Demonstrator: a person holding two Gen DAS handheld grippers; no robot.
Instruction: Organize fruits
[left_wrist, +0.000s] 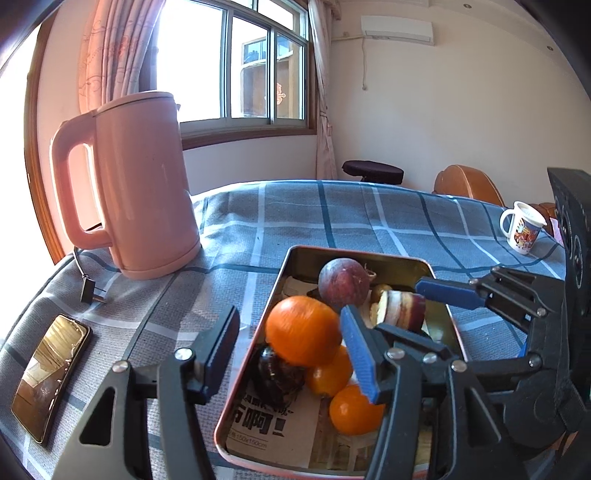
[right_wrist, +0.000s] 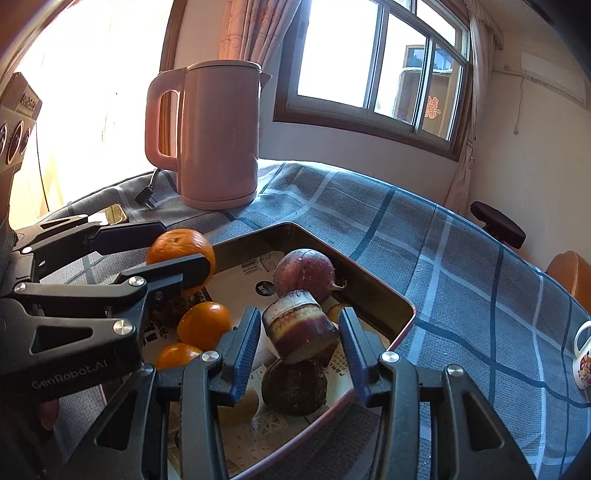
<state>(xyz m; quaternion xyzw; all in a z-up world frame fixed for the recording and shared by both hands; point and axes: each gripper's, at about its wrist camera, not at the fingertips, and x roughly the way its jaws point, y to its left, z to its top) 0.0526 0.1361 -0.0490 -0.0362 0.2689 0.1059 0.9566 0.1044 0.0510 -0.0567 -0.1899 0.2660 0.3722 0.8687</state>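
A metal tin tray (left_wrist: 281, 280) (right_wrist: 369, 280) lined with printed paper holds the fruit. My left gripper (left_wrist: 288, 318) (right_wrist: 184, 244) stands open around a large orange (left_wrist: 303, 334) (right_wrist: 173, 243) that rests on a dark round fruit (left_wrist: 279, 373) and two small oranges (left_wrist: 328, 374) (right_wrist: 205, 325). My right gripper (right_wrist: 299, 314) (left_wrist: 400, 306) is open too. Between its blue pads (right_wrist: 242, 350) a cut purple-skinned piece (right_wrist: 301, 328) (left_wrist: 400, 308) rests on another dark round fruit (right_wrist: 295, 384). A round reddish-purple fruit (left_wrist: 343, 281) (right_wrist: 304, 273) lies at the tray's far end.
A pink kettle (left_wrist: 147, 184) (right_wrist: 218, 136) stands at the back left on the blue checked cloth (left_wrist: 369, 221), its plug (left_wrist: 92, 291) beside it. A phone (left_wrist: 51, 376) lies at the left edge. A printed mug (left_wrist: 522, 229) (right_wrist: 583, 358) stands at the far right.
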